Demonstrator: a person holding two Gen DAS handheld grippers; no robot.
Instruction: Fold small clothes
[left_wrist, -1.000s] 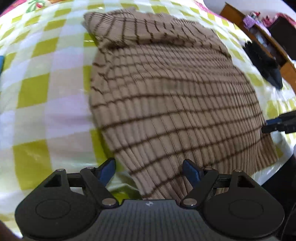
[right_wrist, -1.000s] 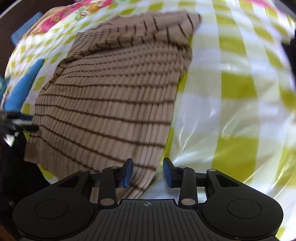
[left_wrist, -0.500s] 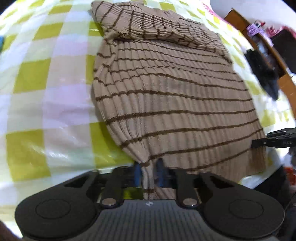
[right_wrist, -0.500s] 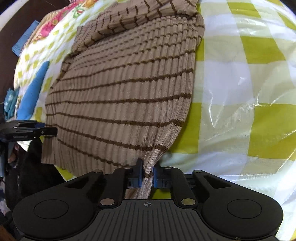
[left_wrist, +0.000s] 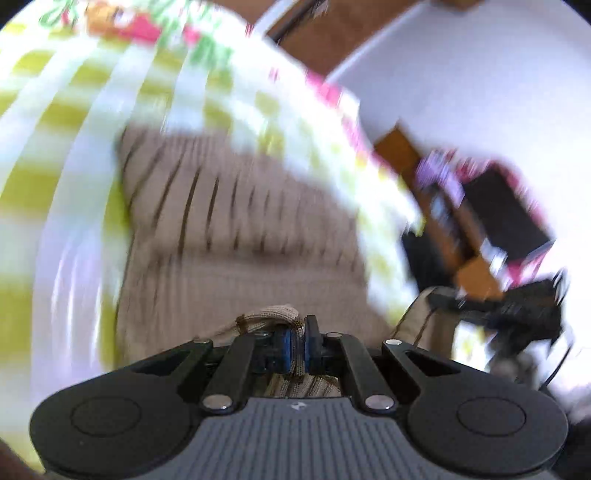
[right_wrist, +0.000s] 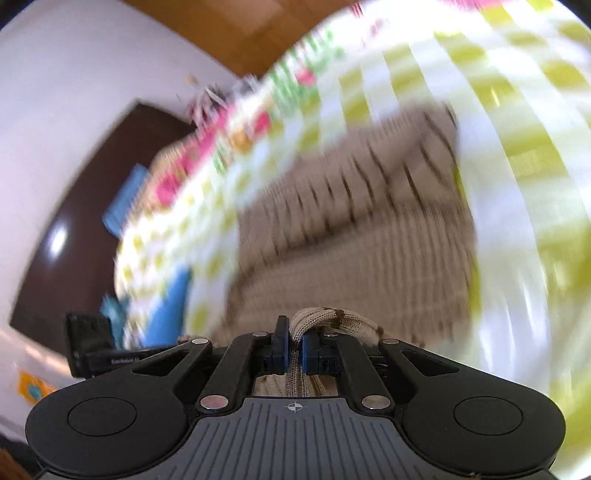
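Observation:
A tan ribbed sweater with dark brown stripes (left_wrist: 236, 229) lies on a yellow and white checked bedspread (left_wrist: 66, 155). My left gripper (left_wrist: 295, 347) is shut on the sweater's near hem, which bunches over the blue pads. My right gripper (right_wrist: 293, 349) is shut on the hem's other corner, and the sweater (right_wrist: 354, 229) stretches away from it. Both views are blurred by motion. The right gripper also shows at the right of the left wrist view (left_wrist: 498, 306), with cloth hanging from it.
A wooden shelf with clutter (left_wrist: 461, 206) stands beyond the bed's right edge. Blue cloth items (right_wrist: 162, 302) lie on the bed's left side, near a dark wooden door (right_wrist: 85, 206). The left gripper's body (right_wrist: 96, 350) shows at the lower left of the right wrist view.
Both grippers, shut on the hem corners, have lifted and swung forward toward the sweater's far end. The near part of the sweater has risen off the bed and the views tilted upward.

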